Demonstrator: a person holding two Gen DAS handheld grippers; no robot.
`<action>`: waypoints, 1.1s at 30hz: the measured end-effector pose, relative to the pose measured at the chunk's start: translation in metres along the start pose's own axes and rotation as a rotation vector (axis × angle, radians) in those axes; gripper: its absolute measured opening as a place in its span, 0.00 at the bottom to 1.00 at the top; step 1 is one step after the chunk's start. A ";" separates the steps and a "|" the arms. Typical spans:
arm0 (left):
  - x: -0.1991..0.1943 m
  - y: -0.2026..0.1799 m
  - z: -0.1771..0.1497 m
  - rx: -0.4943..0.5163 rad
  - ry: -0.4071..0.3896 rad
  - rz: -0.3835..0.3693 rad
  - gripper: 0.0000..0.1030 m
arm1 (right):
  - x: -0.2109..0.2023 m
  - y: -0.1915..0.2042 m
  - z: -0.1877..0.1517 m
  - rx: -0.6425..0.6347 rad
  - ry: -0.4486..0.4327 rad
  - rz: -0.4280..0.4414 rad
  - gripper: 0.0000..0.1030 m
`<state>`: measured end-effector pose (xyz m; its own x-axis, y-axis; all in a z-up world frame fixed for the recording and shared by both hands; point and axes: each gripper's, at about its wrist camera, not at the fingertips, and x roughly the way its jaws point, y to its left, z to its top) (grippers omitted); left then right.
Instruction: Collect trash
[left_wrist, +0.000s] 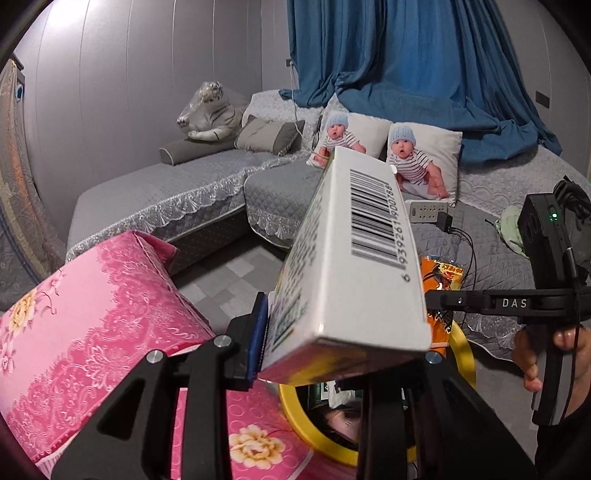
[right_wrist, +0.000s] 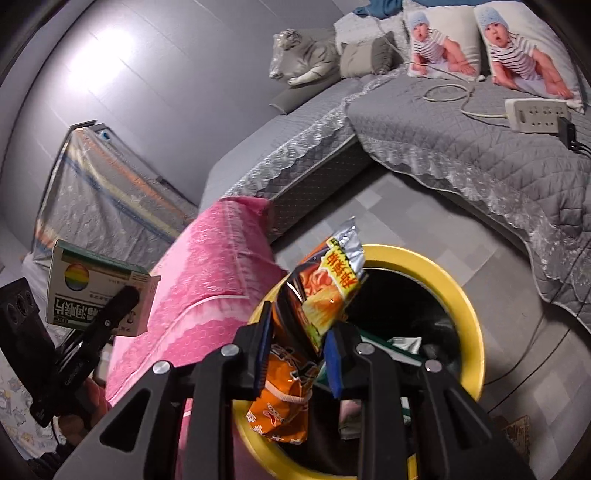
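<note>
My left gripper (left_wrist: 343, 354) is shut on a white carton box (left_wrist: 354, 258) with a barcode, held above the yellow-rimmed trash bin (left_wrist: 463, 354). The box also shows in the right wrist view (right_wrist: 99, 291), to the left of the pink cover. My right gripper (right_wrist: 299, 354) is shut on an orange snack wrapper (right_wrist: 314, 314), held over the bin's yellow rim (right_wrist: 469, 317). The wrapper also shows in the left wrist view (left_wrist: 441, 280) behind the box. Trash lies inside the bin.
A pink floral-covered piece of furniture (left_wrist: 92, 314) stands left of the bin. A grey quilted sofa (left_wrist: 177, 192) carries baby-print pillows (left_wrist: 424, 158), a tiger plush (left_wrist: 210, 110), a power strip (right_wrist: 539, 114) and cables. Blue curtains (left_wrist: 406, 55) hang behind.
</note>
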<state>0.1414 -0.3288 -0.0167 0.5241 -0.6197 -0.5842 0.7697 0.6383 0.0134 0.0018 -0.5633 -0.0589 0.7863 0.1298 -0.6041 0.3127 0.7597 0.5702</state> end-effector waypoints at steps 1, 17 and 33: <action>0.011 -0.001 -0.001 -0.006 0.019 -0.005 0.28 | 0.003 -0.004 0.000 0.004 0.001 -0.021 0.25; -0.031 0.092 -0.030 -0.286 -0.010 0.030 0.63 | -0.054 0.007 -0.008 0.022 -0.133 -0.182 0.38; -0.320 0.171 -0.167 -0.387 -0.354 0.609 0.89 | -0.034 0.260 -0.139 -0.515 -0.128 0.094 0.40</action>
<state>0.0441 0.0549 0.0374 0.9457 -0.1781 -0.2720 0.1643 0.9837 -0.0730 -0.0176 -0.2814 0.0329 0.8672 0.1583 -0.4721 -0.0392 0.9669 0.2521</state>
